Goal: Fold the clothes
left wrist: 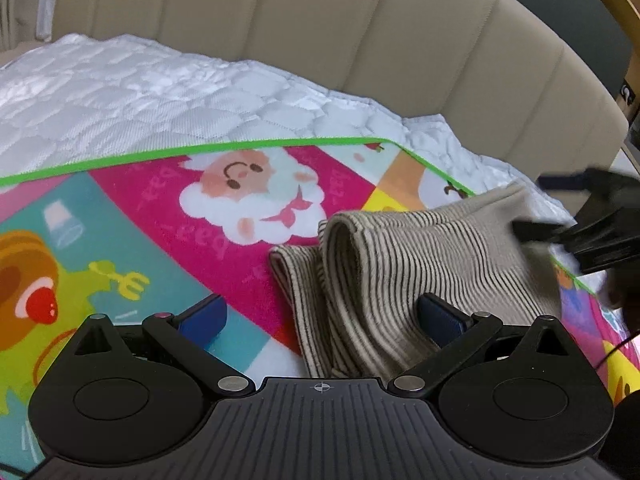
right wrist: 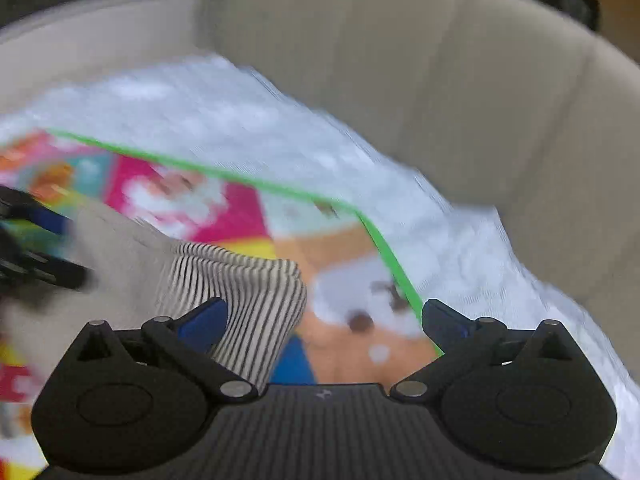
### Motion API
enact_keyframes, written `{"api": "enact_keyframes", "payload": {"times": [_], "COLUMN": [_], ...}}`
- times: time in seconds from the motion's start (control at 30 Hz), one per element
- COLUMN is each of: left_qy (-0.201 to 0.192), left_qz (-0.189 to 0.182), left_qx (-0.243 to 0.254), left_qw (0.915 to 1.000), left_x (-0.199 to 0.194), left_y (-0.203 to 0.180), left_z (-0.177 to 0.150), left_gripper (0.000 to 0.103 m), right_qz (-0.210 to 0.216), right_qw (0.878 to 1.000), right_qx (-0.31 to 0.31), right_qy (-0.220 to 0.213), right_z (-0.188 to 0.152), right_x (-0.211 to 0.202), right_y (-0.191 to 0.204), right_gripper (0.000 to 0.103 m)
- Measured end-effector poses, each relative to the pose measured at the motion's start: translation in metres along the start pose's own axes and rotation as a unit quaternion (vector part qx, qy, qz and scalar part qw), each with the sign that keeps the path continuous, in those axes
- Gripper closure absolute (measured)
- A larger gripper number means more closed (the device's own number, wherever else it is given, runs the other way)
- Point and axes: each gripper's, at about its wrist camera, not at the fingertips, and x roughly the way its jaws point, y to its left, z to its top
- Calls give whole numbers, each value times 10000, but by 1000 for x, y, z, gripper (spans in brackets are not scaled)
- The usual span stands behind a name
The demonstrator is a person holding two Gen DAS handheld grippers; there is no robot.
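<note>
Hovering low with fingers spread, left claw (left wrist: pixel 322 316) over folded beige black-striped knit garment (left wrist: pixel 400 264), right claw (right wrist: pixel 324 320) likewise spread, garment at its left finger, colourful cartoon-print mat (left wrist: pixel 120 240) beneath, white quilted bed cover (left wrist: pixel 160 96), beige padded headboard (left wrist: pixel 360 32) ahead.

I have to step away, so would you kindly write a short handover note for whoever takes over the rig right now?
Left gripper: open, holding nothing, poised over the striped garment.
Right gripper: open and empty, at the garment's right end; its view is blurred.
The garment lies on the cartoon play mat, which lies on a white quilted pad by a beige cushioned backrest.
Done: it is already doubled over, with rounded folds at its left edge.
Left: probably a final fold or tidying; I cannot tell if more clothes wait.
</note>
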Motion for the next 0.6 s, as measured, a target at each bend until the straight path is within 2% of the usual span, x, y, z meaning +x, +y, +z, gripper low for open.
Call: {"api": "enact_keyframes", "payload": {"times": [0.03,0.13,0.23,0.37,0.43,0.53,0.6], "left_qy": [6,30,58,55,46,27,25], "left_qz": [10,10,-43,-71,-67,-79,-78], "left_qx": [-14,-117,-165,-168,-170,-212,-215], "left_qw": [10000,9999,9998,9998,9998,9997,9997], "left_x": [1,3,4,5,5,4,5], "left_y": [1,6,10,10,11,12,12], "left_z": [0,0,0,-2,-3,-3,-3], "left_gripper": [0,0,0,0,0,0,0], "right_qz": [-107,-349,-395,-318,-241,51,182], "right_qw": [9999,9992,9982,9930,9905,9862,9832], "right_qx": [10,201,457,1083,1301,1652,1812], "right_qy": [129,-46,0,347,376,-44,-149], "right_z": [-6,-21,-22,-18,-12,-15,-22], "right_x": [15,38,36,35,22,-11,-27], "right_y": [4,15,13,4,1,1,7], "right_gripper": [0,0,0,0,0,0,0]}}
